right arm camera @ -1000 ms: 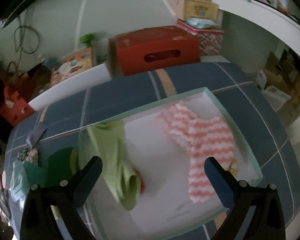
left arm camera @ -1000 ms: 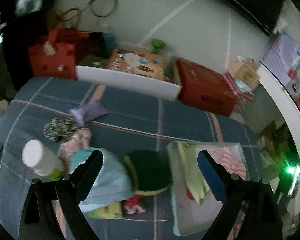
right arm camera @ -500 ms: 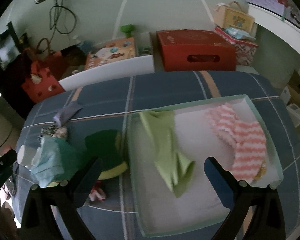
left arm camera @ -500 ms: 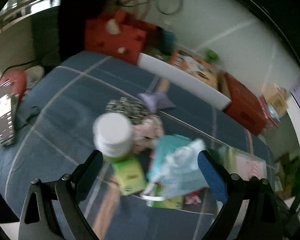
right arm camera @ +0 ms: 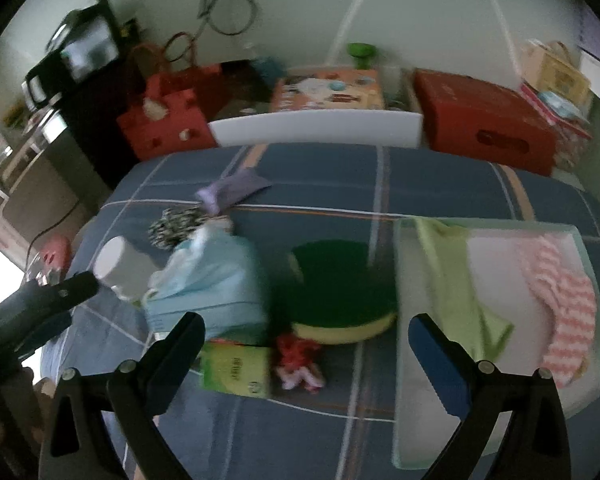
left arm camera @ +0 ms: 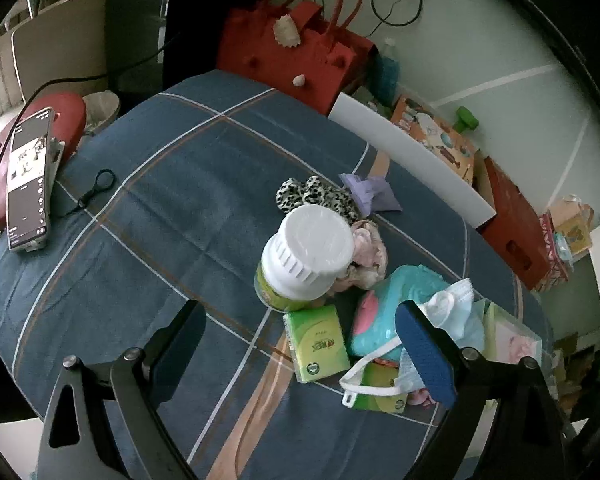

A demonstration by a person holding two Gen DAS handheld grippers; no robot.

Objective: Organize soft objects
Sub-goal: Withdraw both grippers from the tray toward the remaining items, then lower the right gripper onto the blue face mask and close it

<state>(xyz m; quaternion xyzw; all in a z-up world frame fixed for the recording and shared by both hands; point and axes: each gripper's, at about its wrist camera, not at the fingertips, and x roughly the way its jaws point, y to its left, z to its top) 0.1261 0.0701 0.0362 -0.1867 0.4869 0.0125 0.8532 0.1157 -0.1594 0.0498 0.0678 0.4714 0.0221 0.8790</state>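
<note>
A blue plaid cloth (left arm camera: pixel 148 216) is covering the table under both grippers. In the right wrist view a pale tray (right arm camera: pixel 404 432) is lying past the right finger, with a green cloth (right arm camera: pixel 452 280) draped over its near wall and a pink striped cloth (right arm camera: pixel 560 304) resting inside, farther right.

The right gripper (right arm camera: pixel 304 344) is hanging with its fingers spread wide, holding nothing and touching nothing. Between the fingers and just beyond them a dark green cushion (right arm camera: pixel 340 276) is sitting beside the tray. A green packet (right arm camera: pixel 236 372) and a small red and pink toy (right arm camera: pixel 296 360) are lying close between the fingertips.

The left gripper (left arm camera: pixel 300 336) is also standing wide open and empty. A white-capped bottle (left arm camera: pixel 304 248) is standing just beyond the gap between its fingers, and a green tissue pack (left arm camera: pixel 316 344) is lying in that gap. A teal pouch (left arm camera: pixel 388 312) is sitting by the right finger, and a face mask (left arm camera: pixel 448 312) is lying over it, its white loop trailing beside that fingertip. Whether the mask is touching the finger cannot be told. Beyond the bottle a spotted scrunchie (left arm camera: pixel 312 198) and a lilac cloth (left arm camera: pixel 370 196) are lying on the plaid.
</note>
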